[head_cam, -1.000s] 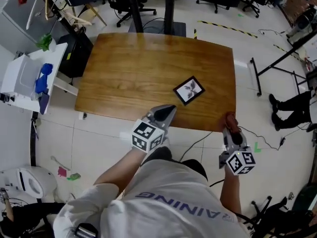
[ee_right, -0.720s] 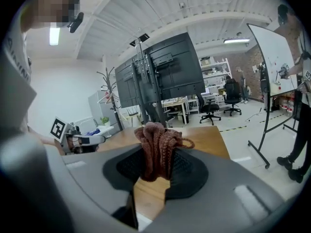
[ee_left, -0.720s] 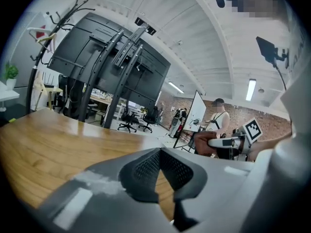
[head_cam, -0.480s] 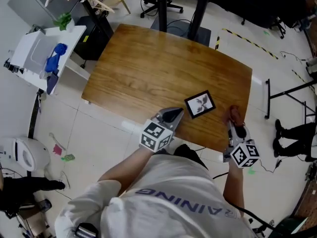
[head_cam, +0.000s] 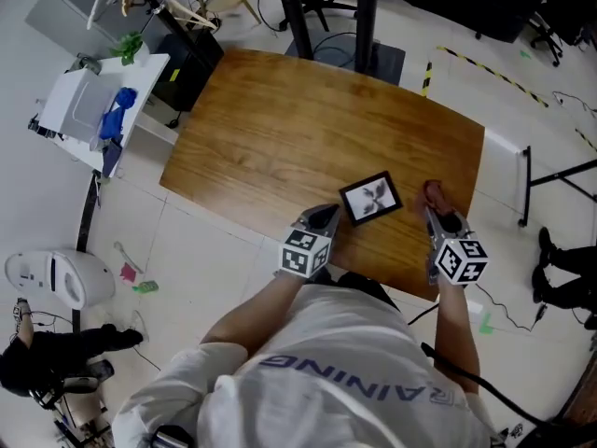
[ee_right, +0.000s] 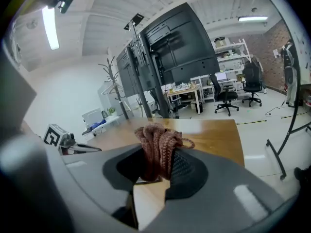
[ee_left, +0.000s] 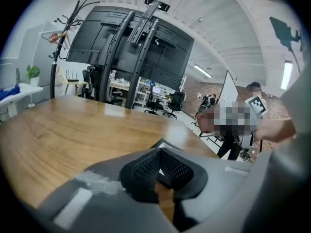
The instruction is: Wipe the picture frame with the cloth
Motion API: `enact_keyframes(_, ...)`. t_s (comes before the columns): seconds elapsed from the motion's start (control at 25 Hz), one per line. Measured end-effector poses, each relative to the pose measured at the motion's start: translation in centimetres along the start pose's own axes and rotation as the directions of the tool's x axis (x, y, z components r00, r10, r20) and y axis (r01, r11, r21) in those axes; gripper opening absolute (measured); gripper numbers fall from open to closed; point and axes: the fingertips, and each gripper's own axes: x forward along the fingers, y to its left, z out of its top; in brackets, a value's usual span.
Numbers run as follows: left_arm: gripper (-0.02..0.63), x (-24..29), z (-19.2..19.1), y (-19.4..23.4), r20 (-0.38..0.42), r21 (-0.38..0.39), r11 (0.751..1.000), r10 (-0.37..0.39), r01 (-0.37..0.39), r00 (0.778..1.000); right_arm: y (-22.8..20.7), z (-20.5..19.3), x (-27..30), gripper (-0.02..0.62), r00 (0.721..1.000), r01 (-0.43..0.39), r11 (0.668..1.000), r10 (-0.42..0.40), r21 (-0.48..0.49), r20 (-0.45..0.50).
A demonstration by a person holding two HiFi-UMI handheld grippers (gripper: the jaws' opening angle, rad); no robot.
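Observation:
A small black picture frame [head_cam: 370,198] with a plant print lies flat near the front edge of the wooden table [head_cam: 280,129]. My left gripper [head_cam: 324,219] is shut and empty, its tips just left of the frame's near corner. In the left gripper view the frame's edge [ee_left: 162,141] shows just beyond the shut left gripper [ee_left: 162,165]. My right gripper [head_cam: 438,207] sits to the right of the frame, shut on a bunched reddish-brown cloth [head_cam: 434,192]. The cloth [ee_right: 158,144] sticks up out of the right gripper [ee_right: 156,168].
A white side table [head_cam: 93,110] with a blue object stands left of the table. A white appliance [head_cam: 51,278] and small litter lie on the floor at left. A black stand [head_cam: 524,185] and cables are to the right. Black desk legs rise behind.
Both grippers have moved forward from the table's front edge toward the frame. The right gripper, still holding the cloth, now hangs over the tabletop beside the frame.

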Motion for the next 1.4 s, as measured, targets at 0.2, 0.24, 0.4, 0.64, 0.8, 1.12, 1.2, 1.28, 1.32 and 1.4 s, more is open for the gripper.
enact_keyframes(0.2, 0.006, 4.1, -2.8, -0.1, -0.06, -0.009, 1.0, -0.013, 0.013, 0.998, -0.2, -2.5, 3.8, 0.117, 0.993, -0.018, 0.998, 0.011, -0.064, -0.114)
enact_keyframes(0.24, 0.006, 4.8, -3.4, 0.0, -0.079, -0.001, 1.0, -0.012, 0.012, 0.997, 0.1, -2.9, 4.3, 0.117, 0.992, -0.025, 0.997, 0.017, -0.067, -0.127)
enact_keyframes(0.4, 0.006, 6.1, -4.0, 0.2, -0.111, 0.014, 1.0, -0.011, 0.013, 0.994, 1.2, -3.4, 5.7, 0.117, 0.987, -0.052, 0.995, 0.039, -0.08, -0.154)
enact_keyframes(0.64, 0.006, 6.1, -5.2, 0.2, -0.165, 0.027, 0.999, -0.027, 0.032, 0.986, 1.4, -4.5, 7.2, 0.117, 0.979, -0.044, 0.991, 0.019, -0.122, -0.204)
enact_keyframes(0.8, 0.006, 6.4, -5.7, 0.7, -0.178, 0.032, 0.999, -0.022, 0.028, 0.984, 1.0, -5.6, 8.3, 0.117, 0.969, -0.036, 0.988, -0.002, -0.149, -0.246)
enact_keyframes(1.12, 0.006, 6.6, -5.4, 0.7, -0.184, 0.021, 0.999, -0.036, 0.041, 0.982, 1.2, -5.5, 8.8, 0.117, 0.971, -0.049, 0.987, 0.01, -0.156, -0.24)
enact_keyframes(1.2, 0.006, 6.2, -5.2, 0.1, -0.185, 0.016, 0.998, -0.049, 0.053, 0.982, 1.9, -4.4, 9.2, 0.117, 0.976, -0.068, 0.984, 0.032, -0.163, -0.213)
enact_keyframes(1.28, 0.006, 5.7, -5.5, -0.5, -0.191, 0.012, 0.998, -0.061, 0.064, 0.98, 2.4, -4.0, 9.8, 0.117, 0.976, -0.082, 0.977, 0.039, -0.195, -0.212)
enact_keyframes(1.32, 0.006, 5.5, -5.7, -0.8, -0.196, 0.01, 0.998, -0.066, 0.069, 0.978, 2.5, -4.0, 10.1, 0.117, 0.976, -0.085, 0.973, 0.038, -0.213, -0.216)
enact_keyframes(1.4, 0.007, 5.2, -6.5, -1.5, -0.209, 0.003, 0.997, -0.076, 0.079, 0.975, 2.5, -3.8, 10.7, 0.117, 0.976, -0.084, 0.969, 0.032, -0.234, -0.216)
